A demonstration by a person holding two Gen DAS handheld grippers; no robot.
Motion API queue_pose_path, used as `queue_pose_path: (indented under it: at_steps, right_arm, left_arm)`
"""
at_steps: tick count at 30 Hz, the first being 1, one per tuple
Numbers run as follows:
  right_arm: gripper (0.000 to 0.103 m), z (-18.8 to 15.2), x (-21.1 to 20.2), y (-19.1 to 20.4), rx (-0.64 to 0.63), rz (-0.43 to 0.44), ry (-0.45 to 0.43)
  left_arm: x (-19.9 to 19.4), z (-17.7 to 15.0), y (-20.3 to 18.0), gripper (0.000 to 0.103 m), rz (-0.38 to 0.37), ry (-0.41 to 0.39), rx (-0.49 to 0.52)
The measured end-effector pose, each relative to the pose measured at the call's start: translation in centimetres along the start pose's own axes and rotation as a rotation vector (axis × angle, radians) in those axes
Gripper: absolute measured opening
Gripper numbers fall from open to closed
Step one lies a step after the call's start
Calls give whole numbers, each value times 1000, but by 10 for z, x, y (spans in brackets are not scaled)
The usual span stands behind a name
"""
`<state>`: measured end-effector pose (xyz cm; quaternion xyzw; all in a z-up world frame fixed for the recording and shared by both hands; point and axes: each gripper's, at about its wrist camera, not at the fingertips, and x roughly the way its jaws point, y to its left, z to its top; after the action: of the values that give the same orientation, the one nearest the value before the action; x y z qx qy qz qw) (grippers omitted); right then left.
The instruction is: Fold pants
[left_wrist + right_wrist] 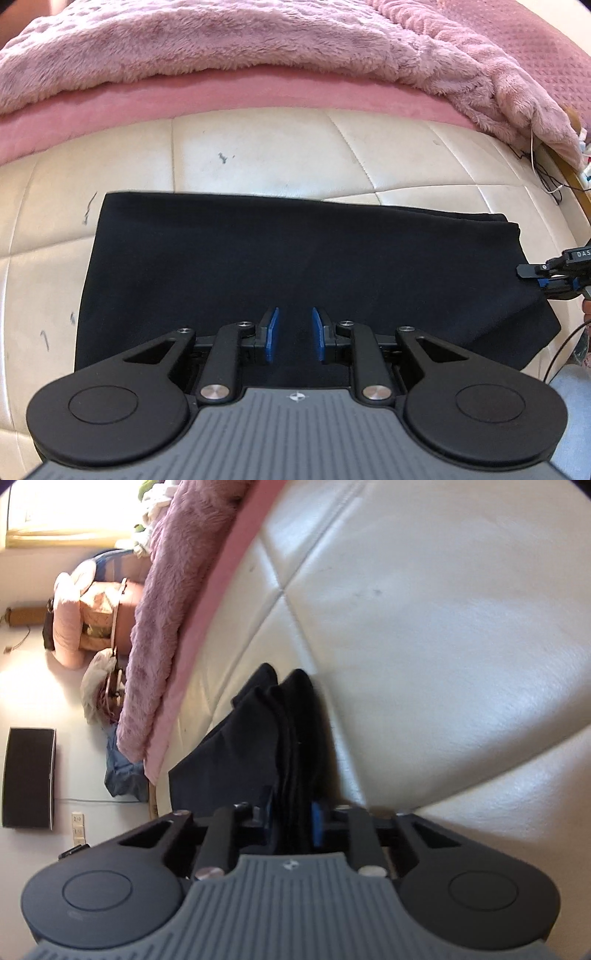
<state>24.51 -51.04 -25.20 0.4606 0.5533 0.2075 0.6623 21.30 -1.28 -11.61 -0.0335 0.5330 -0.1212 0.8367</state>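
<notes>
Black pants (295,258) lie folded into a flat rectangle on a cream quilted leather surface (258,147). My left gripper (294,332) hovers over the near edge of the pants, jaws open, blue pads (272,332) apart and empty. My right gripper (546,275) shows at the right edge of the left wrist view, at the pants' right end. In the right wrist view the right gripper (295,819) is shut on a stack of black fabric layers (280,738), lifted edge-on; a blue pad (316,823) shows beside the cloth.
A fluffy pink blanket (258,48) and pink sheet edge (221,92) border the far side of the surface. Thin cables (546,173) hang at the right. The right wrist view shows a room floor with a black speaker (29,775), bags and a basket (99,620).
</notes>
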Motion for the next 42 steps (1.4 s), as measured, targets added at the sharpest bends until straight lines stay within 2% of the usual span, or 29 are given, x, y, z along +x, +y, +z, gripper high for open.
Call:
queue_pose_path:
  at_steps: [3,8,15,18,21,25,28,33,38,42]
  right_arm:
    - [12,-3,-4,8,-31,-20,-14]
    - [10,-5,-16,41,-106,-44,-40]
    - [10,-12,-32,89,-186,-73,-79]
    - [10,-15,-38,105,-201,-91,-87]
    - [9,-20,-43,122,-224,-94,-96]
    - [9,-25,-46,147,-260,-105,-106]
    - [9,-28,-45,163,-282,-110,-114]
    - [9,-35,-40,197,-336,-95,-124]
    - [9,-43,-34,223,-375,-98,-119]
    - [9,-49,-25,241,-386,-106,-118]
  left_arm:
    - [7,10,-4,23,-5,-13,21]
    - [27,34,-20,23,-73,-34,77]
    - [69,61,-37,23,-9,-23,160]
    - [75,69,-41,23,-15,-28,180]
    - [81,76,-55,23,23,-45,244]
    - [74,81,-58,23,30,-58,222]
    - [48,68,-55,23,-24,-60,229]
    - [19,24,-59,21,-139,-26,270]
    - [28,-12,-66,20,-171,31,260]
    - [23,-15,-63,19,-181,12,231]
